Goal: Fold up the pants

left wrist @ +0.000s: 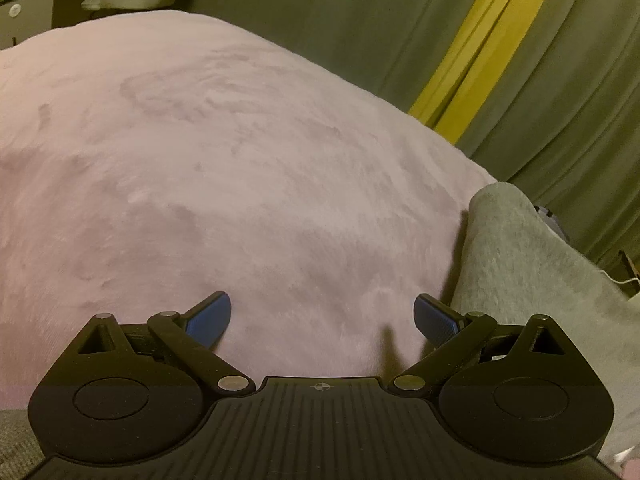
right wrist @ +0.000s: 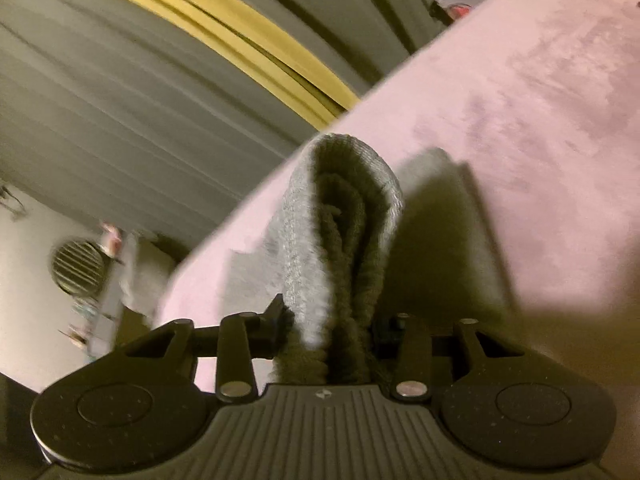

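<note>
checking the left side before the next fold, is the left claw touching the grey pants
Apart. The left wrist view shows the left claw open over the pink blanket, with the grey pants off to its right.

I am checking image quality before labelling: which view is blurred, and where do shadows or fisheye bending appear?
Left wrist view: sharp, in dim warm light; the open left gripper casts small shadows on the pink blanket, and the curtains bend with the lens. Right wrist view: motion blur toward the left edge; the grey pants between the right gripper's fingers throw a broad dark shadow to their right.
</note>
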Demonstrator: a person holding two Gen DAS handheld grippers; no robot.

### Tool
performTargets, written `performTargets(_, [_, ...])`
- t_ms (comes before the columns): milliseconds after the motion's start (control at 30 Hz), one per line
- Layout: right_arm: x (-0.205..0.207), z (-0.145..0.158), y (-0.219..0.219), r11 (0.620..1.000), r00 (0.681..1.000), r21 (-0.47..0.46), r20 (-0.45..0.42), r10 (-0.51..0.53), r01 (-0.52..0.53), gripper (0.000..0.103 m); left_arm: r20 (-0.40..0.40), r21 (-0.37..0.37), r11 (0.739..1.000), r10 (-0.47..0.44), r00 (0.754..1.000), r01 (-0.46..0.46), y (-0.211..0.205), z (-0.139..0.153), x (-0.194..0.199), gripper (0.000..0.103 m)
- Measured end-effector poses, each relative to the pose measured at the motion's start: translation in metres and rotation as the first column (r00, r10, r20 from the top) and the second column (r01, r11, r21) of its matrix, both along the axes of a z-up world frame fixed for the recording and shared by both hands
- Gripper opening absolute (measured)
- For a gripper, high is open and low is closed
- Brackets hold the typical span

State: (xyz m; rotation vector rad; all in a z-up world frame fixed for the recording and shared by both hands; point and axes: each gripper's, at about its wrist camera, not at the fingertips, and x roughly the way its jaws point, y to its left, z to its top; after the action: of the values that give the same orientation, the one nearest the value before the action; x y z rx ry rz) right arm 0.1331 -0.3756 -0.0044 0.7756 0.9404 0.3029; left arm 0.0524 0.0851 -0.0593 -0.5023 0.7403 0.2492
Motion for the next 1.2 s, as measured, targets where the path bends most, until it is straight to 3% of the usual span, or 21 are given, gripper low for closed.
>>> performTargets(33, [-0.002, -0.004, -0.005, 0.999, 0.999, -0.029, -0.024, -0.027, 0.026, 0.074, -0.001, 0.001, 1.000, -0.001, 1.000, 0.001, -0.001, 0.000, 0.000, 0.101])
performTargets(67, [-0.006, -0.007, -0.010, 0.998, 0.998, -0.034, -0.037, -0.051, 0.050, 0.081, -0.002, 0.001, 1.000, -0.005, 1.000, 0.005, -0.001, 0.000, 0.001, 0.101])
performTargets(167, [-0.017, -0.015, -0.024, 0.997, 0.996, -0.002, -0.045, -0.072, 0.072, 0.088, -0.001, -0.002, 0.999, -0.032, 0.999, 0.032, -0.003, 0.001, 0.001, 0.101])
performTargets(267, [-0.024, -0.023, -0.028, 0.998, 0.996, -0.037, -0.060, -0.058, 0.056, 0.093, 0.009, -0.033, 0.994, -0.099, 0.995, 0.100, -0.005, 0.003, 0.004, 0.101])
performTargets(433, [-0.016, -0.046, -0.032, 1.000, 0.996, 0.018, -0.092, -0.012, 0.014, 0.099, 0.059, -0.143, 0.958, -0.240, 0.969, 0.247, -0.008, 0.009, 0.013, 0.101])
performTargets(567, [-0.007, -0.059, -0.035, 0.996, 0.995, 0.085, -0.100, 0.008, 0.001, 0.099, 0.012, -0.191, 0.891, -0.418, 0.908, 0.413, -0.028, 0.006, 0.047, 0.101])
performTargets(700, [0.003, -0.069, -0.034, 0.992, 0.994, 0.121, -0.099, 0.034, -0.022, 0.099, -0.062, -0.301, 0.756, -0.623, 0.780, 0.581, -0.051, -0.009, 0.093, 0.101])
performTargets(767, [0.007, -0.072, -0.033, 0.991, 0.995, 0.127, -0.090, 0.041, -0.029, 0.099, -0.117, -0.284, 0.766, -0.624, 0.772, 0.576, -0.064, -0.013, 0.108, 0.101])
performTargets(933, [0.011, -0.074, -0.020, 0.992, 0.996, 0.105, -0.037, 0.078, -0.074, 0.099, -0.159, -0.217, 0.765, -0.640, 0.751, 0.606, -0.089, -0.019, 0.127, 0.103])
performTargets(1133, [0.007, -0.078, -0.013, 0.996, 0.997, 0.073, 0.059, 0.056, -0.060, 0.099, -0.186, -0.101, 0.774, -0.632, 0.752, 0.625, -0.113, -0.022, 0.123, 0.103])
performTargets(1200, [0.006, -0.079, -0.011, 0.996, 0.997, 0.072, 0.067, 0.050, -0.055, 0.099, -0.185, -0.095, 0.775, -0.630, 0.754, 0.625, -0.115, -0.022, 0.122, 0.103])
